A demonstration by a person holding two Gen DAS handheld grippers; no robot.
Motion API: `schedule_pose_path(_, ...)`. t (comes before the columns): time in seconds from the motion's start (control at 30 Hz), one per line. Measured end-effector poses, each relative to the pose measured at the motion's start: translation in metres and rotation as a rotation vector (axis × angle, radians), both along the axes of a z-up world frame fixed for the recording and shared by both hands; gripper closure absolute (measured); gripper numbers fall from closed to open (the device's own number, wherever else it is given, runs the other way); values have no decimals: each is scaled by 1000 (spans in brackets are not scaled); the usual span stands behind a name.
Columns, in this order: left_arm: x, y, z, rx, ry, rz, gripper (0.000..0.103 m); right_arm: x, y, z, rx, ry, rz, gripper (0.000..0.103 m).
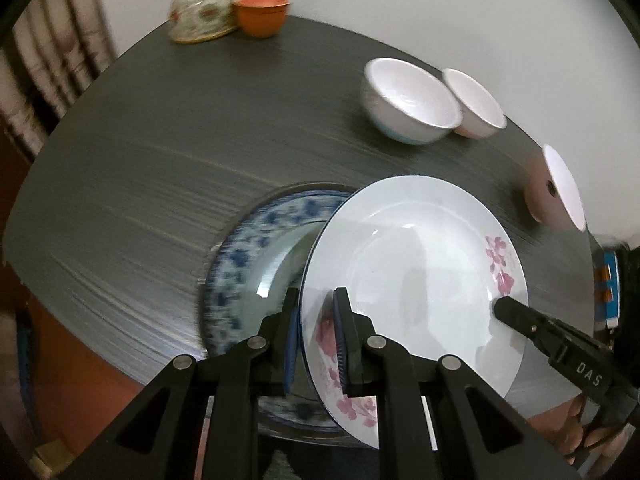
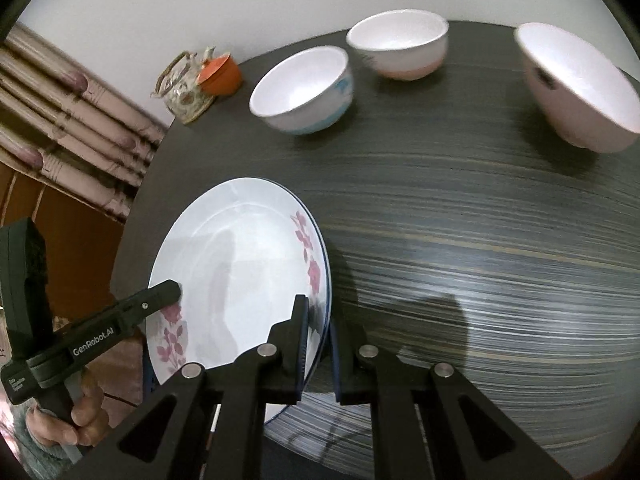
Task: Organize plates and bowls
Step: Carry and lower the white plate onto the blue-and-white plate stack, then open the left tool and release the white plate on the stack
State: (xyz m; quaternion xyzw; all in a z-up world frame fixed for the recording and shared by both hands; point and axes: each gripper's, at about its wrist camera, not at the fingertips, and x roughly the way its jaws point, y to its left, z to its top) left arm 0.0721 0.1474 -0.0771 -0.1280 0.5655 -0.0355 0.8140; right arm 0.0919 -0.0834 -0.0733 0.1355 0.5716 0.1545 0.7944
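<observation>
Pink-flowered plate: white, with pink blossoms on its rim, carried tilted above the table between both grippers. It fills the lower centre of the left wrist view and the lower left of the right wrist view.
Left gripper: clamped on the plate's rim at the bottom centre of its own view, one pad above the rim and one under it. In the right wrist view it enters from the lower left, held by a hand.
Right gripper: closed on the opposite rim, bottom centre of its view. In the left wrist view its tip meets the rim at the right.
Blue-patterned plate: lies flat on the table, partly under the carried plate, left of centre in the left wrist view.
Blue-trimmed bowl: upright, upper centre of the right wrist view.
Pink-trimmed bowl: just beside it, farther back.
Third bowl: upper right, well apart from the pair.
Table: dark, streaked grain.
Teapot: upper left, at the table's far edge, touching an orange cup.
Curtain: striped, at the left edge.
</observation>
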Motion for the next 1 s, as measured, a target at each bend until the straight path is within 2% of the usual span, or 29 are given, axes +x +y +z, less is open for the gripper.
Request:
schedule_pose_path(0.3, 1, 41, -23, -25, 33, 72, 90, 3, 26, -20, -5, 48, 22, 93)
schedule_pose_path(0.53, 2, 42, -35, -27, 43, 79, 90, 1, 28, -28, -18, 65, 18, 93)
schedule_pose_path(1.0, 1, 41, -35, -38, 13, 78, 88, 7, 46, -31, -46, 68, -2, 90)
